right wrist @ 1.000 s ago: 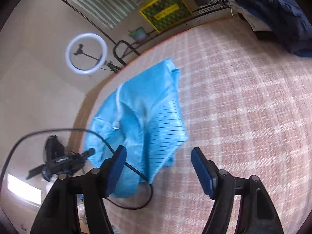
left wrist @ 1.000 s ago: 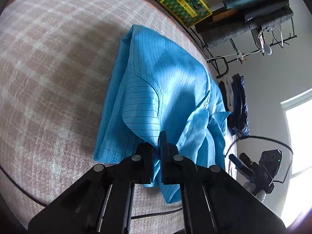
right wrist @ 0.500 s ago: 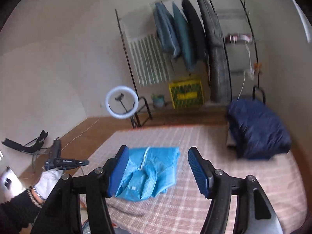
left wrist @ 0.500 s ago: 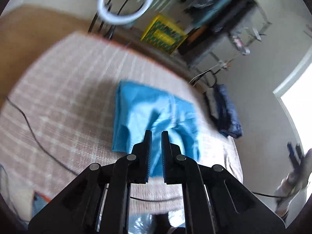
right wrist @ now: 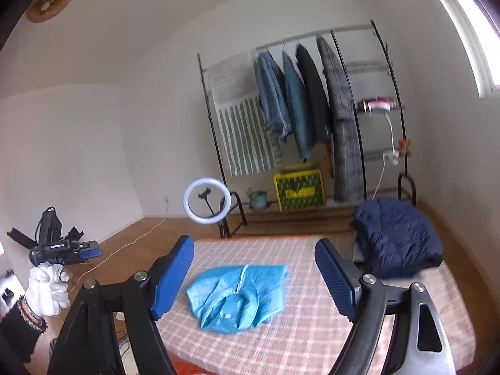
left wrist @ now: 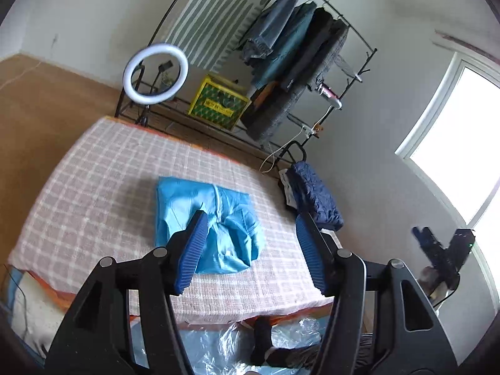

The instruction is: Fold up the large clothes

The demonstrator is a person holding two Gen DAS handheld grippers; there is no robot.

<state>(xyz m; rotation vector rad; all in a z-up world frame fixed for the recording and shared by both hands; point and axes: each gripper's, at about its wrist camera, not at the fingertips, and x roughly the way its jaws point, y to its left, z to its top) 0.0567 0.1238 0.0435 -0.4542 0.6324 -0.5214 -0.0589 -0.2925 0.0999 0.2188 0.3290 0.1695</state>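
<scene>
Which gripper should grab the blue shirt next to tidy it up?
Probably left. Through the left gripper the blue shirt looks nearer, right between its open fingers. The right gripper is open too, but appears farther back. Neither holds anything.

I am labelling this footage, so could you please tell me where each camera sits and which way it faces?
Left wrist: on the left claw, above the near edge of the bed, looking down at the folded blue garment; its own open fingers and, far right, the right claw show.
Right wrist: on the right claw, facing along the bed towards the clothes rack; its open fingers, the white-gloved hand and the left claw show.
Shared: garment, bed, rack, ring light, navy jacket.
</scene>
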